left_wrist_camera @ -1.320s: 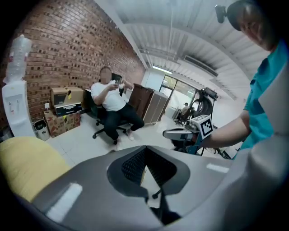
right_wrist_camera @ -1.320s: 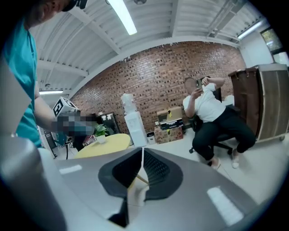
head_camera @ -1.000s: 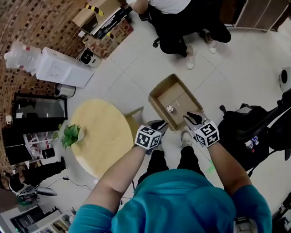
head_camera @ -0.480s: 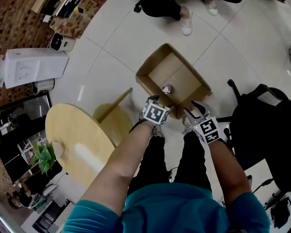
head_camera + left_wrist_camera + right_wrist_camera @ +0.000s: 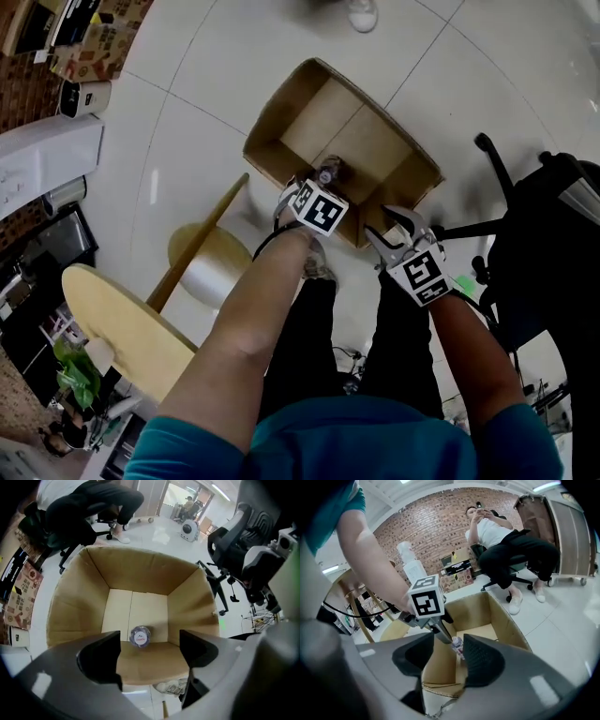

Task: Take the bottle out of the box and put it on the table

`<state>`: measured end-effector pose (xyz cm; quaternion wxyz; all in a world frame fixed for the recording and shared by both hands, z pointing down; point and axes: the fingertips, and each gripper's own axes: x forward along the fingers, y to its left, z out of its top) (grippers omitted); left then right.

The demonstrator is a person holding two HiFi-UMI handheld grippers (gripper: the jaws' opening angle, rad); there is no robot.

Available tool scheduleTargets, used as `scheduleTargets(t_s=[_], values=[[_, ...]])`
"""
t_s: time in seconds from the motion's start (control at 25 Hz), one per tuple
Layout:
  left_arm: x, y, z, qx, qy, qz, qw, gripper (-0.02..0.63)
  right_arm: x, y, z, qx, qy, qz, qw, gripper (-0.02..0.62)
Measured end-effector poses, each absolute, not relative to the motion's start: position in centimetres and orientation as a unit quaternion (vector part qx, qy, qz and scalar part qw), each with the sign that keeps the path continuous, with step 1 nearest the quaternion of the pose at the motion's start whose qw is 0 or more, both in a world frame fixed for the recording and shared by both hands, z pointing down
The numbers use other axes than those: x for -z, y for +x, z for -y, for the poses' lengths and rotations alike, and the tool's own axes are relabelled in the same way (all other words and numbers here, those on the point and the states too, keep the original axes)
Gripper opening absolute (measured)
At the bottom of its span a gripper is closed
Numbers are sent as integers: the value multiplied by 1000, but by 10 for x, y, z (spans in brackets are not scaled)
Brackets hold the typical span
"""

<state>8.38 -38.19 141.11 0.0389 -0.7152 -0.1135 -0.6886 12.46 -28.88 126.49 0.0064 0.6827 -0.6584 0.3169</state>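
Note:
An open cardboard box [image 5: 281, 127] stands on the white floor. A clear bottle [image 5: 328, 172] stands upright inside it, close to the near wall; its cap [image 5: 140, 636] shows from above. My left gripper [image 5: 314, 190] points straight down over the bottle, above it and not touching. Its jaws have just been opening and hold nothing; in the left gripper view [image 5: 149, 654] the cap shows beyond their gap. My right gripper [image 5: 392, 231] hovers at the box's near right corner. Its jaws have also just been opening and are empty [image 5: 445, 660], with the bottle [image 5: 458, 646] beyond them.
A round yellow table [image 5: 122, 328] on a wooden base [image 5: 211, 262] stands left of the box. A black office chair [image 5: 534, 234] is close on the right. A seated person [image 5: 501, 541] is beyond the box. Cartons [image 5: 89, 47] line the brick wall.
Both grippers have dropped toward the box, the left one coming over the bottle, and their jaws now stand wider. The box looms larger in the head view; the table has slid to lower left.

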Motion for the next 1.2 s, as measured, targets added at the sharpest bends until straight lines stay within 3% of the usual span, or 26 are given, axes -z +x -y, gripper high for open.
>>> scheduleTargets(t_s=[0.6, 0.8, 0.92, 1.0, 1.12, 1.2], values=[[-1501, 51, 395, 762, -634, 120, 49, 387, -1270, 137, 276, -290, 706, 645, -34, 195], [-1521, 42, 400, 768, -624, 124, 72, 385, -1266, 133, 267, -385, 698, 598, -83, 195], [-1531, 43, 404, 773, -620, 111, 78, 380, -1271, 136, 268, -347, 707, 612, -72, 195], [-1536, 44, 408, 779, -614, 99, 77, 363, -1275, 139, 271, -286, 716, 635, -50, 195], [-1542, 38, 410, 793, -595, 100, 84, 308, -1274, 140, 269, -318, 715, 620, -62, 195], [-1545, 36, 408, 799, -587, 105, 76, 310, -1273, 143, 269, -329, 715, 613, -62, 195]])
